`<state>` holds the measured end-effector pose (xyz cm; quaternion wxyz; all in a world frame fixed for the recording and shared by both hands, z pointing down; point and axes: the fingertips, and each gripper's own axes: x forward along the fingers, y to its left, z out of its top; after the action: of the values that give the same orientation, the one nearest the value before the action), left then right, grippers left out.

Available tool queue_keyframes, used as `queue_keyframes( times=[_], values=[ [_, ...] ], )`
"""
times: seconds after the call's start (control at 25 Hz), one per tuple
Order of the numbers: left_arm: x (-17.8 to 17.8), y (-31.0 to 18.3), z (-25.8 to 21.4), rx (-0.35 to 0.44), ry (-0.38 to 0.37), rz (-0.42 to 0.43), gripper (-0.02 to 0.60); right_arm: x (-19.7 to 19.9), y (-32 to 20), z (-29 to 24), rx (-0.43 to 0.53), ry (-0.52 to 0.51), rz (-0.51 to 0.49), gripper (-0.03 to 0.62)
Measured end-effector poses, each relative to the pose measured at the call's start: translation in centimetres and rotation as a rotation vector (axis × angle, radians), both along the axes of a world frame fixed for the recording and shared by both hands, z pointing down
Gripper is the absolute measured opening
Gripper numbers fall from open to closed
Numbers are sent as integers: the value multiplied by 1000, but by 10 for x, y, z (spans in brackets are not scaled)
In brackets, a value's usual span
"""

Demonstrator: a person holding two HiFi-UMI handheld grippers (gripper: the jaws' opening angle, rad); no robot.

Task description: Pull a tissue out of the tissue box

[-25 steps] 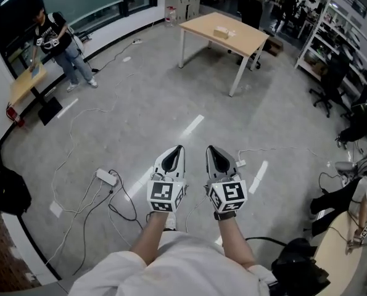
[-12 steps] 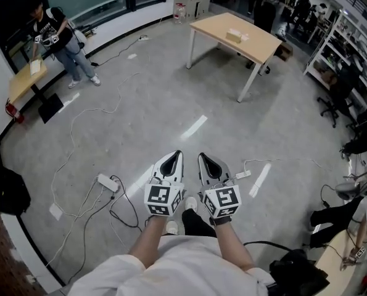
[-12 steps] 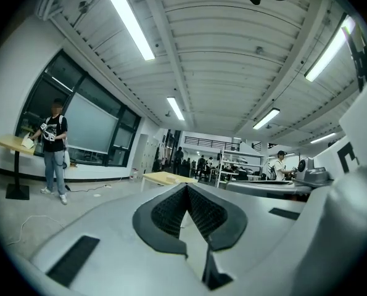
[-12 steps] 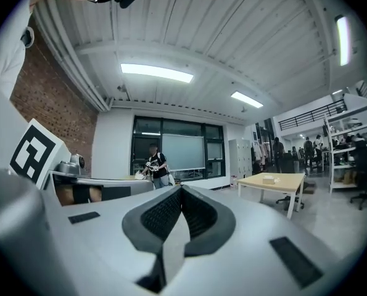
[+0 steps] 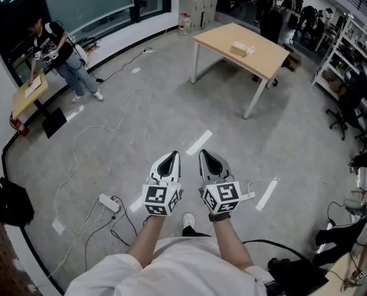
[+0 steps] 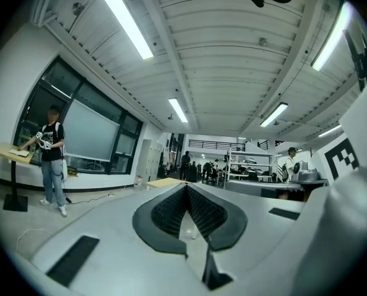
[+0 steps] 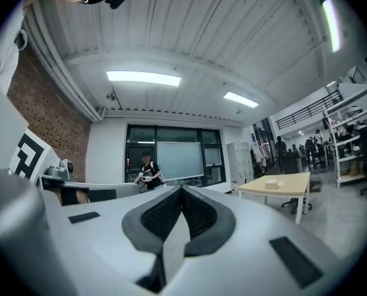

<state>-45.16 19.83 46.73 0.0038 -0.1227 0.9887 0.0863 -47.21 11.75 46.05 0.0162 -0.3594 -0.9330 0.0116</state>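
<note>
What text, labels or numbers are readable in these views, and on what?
No text reads clearly in any view.
Marker cubes: black-and-white square patterns only, no letters.
Standing person's black shirt: white print, too small to read.
Tissue box on the wooden table: any print is too small to read.

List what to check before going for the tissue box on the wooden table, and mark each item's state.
1. The tissue box is in view on the table: ok.
2. The tissue box is within reach: not ok, it stands far off across the floor.
3. The left gripper is empty: ok, shut on nothing.
4. The right gripper is empty: ok, shut on nothing.
5. A tissue shows at the box's top: cannot tell, too small from here.
</note>
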Motion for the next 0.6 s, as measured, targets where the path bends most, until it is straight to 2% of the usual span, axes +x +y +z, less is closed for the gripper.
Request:
queue_keyframes(
  times=[0.28,0.48,0.6],
  values=[
    [-90,-30,-11,-22,-18,3,-9,-86,-27,-14,1,-37,-7,1],
    [-119,-48,1,-44,15,1,-9,-125,-33,-1,-17,2,-43,1],
    [-136,-39,9,-52,42,-8,-9,-144,-20,10,-26,34,-59,1]
  ],
)
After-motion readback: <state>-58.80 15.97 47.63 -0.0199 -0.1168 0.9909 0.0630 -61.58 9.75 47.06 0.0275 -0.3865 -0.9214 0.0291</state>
